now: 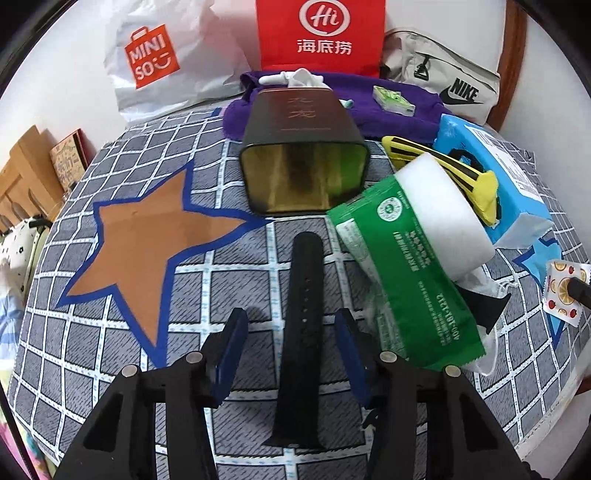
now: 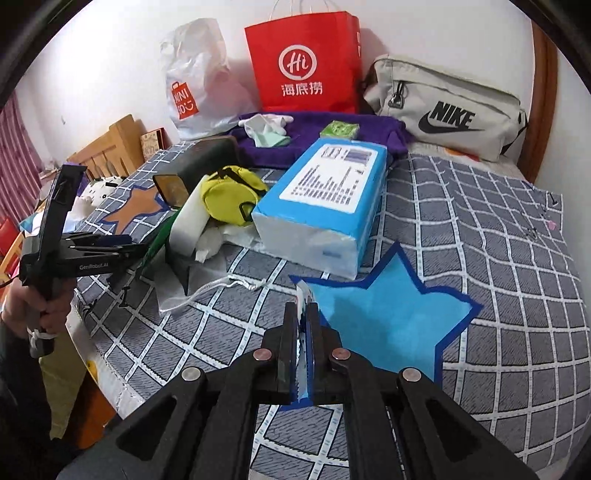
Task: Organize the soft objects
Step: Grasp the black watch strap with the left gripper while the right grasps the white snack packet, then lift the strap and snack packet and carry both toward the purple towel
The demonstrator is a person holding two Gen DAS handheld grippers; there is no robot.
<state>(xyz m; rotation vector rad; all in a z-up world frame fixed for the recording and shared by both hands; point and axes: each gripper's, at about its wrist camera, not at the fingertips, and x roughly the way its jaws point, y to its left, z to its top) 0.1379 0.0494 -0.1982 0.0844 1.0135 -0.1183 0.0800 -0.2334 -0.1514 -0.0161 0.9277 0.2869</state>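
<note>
1. Nearest the left wrist camera, the left gripper (image 1: 291, 325) stands with its jaws parted on either side of a black strap (image 1: 301, 325); the blue pads show a gap on both sides and do not press on it.
2. Strap orientation: long axis runs straight away from the camera, along the fingers, flat on the checked bedspread (image 1: 110, 369).
3. Right gripper (image 2: 303, 317) is clenched on a thin small sachet (image 2: 303, 295), held on edge above the blue star patch (image 2: 388, 317); in the left wrist view the sachet (image 1: 561, 291) shows an orange-slice print.
4. Readable writing: "MINISO" on the white bag (image 1: 155, 55); "Hi" with Chinese characters on the red bag (image 1: 321, 33); "NIKE" on the grey pouch (image 2: 450, 107); "GenRobot.AI" on the left gripper body in the right wrist view.
5. Clutter: dark tin (image 1: 306, 158), green packet (image 1: 399, 284) and blue tissue pack (image 2: 325, 206) crowd the strap's right side.
6. Open room: orange star patch (image 1: 147, 251) to the strap's left lies bare; the bedspread's near edge is just left of the left gripper in the right wrist view.
</note>
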